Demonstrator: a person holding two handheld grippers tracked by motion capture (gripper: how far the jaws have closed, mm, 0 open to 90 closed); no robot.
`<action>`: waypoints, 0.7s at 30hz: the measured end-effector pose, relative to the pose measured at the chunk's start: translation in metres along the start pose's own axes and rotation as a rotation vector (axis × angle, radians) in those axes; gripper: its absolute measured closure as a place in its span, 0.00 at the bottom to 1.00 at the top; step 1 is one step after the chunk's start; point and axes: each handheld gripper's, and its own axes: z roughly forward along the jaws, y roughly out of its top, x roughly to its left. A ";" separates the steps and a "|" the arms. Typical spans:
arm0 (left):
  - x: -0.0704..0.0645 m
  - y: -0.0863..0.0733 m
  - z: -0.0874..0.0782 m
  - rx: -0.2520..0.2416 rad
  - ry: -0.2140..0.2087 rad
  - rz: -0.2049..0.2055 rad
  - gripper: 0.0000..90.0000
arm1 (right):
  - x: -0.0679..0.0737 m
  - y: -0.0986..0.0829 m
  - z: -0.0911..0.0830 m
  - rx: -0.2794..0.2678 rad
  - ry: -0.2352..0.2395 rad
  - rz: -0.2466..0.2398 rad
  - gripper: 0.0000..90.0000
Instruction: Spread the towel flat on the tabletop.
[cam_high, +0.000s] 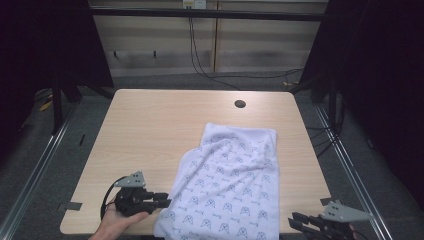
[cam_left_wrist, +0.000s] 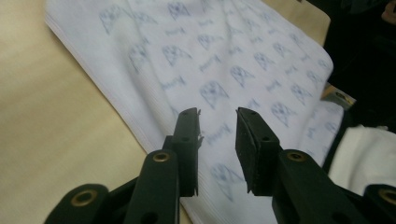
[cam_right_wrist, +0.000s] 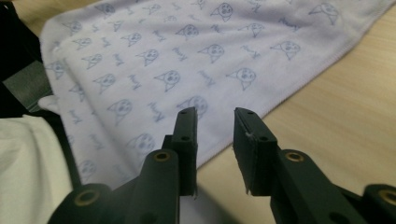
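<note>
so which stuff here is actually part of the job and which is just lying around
Part of the job:
- patterned white cloth, lying on the table
- left gripper, open at the cloth's left edge
- right gripper, open by its right edge

Just lying about:
- cables on the floor behind the table
- tape strip at the table's near left corner

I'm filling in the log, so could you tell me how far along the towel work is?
Little looks done: the towel lies on the table, its upper left edge turned over. In hand: the left gripper and right gripper, both open, sit by its near corners. Gripping and any handling remain.
</note>
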 end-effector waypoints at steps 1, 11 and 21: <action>0.005 0.006 0.005 -0.008 0.013 -0.011 0.78 | -0.004 0.004 0.008 0.004 0.005 -0.003 0.77; 0.048 0.038 0.076 0.121 0.089 0.008 0.73 | -0.049 0.059 0.106 0.097 -0.014 -0.053 0.63; 0.014 0.015 0.060 0.227 -0.055 0.070 1.00 | -0.041 0.061 0.130 0.163 -0.049 -0.130 0.69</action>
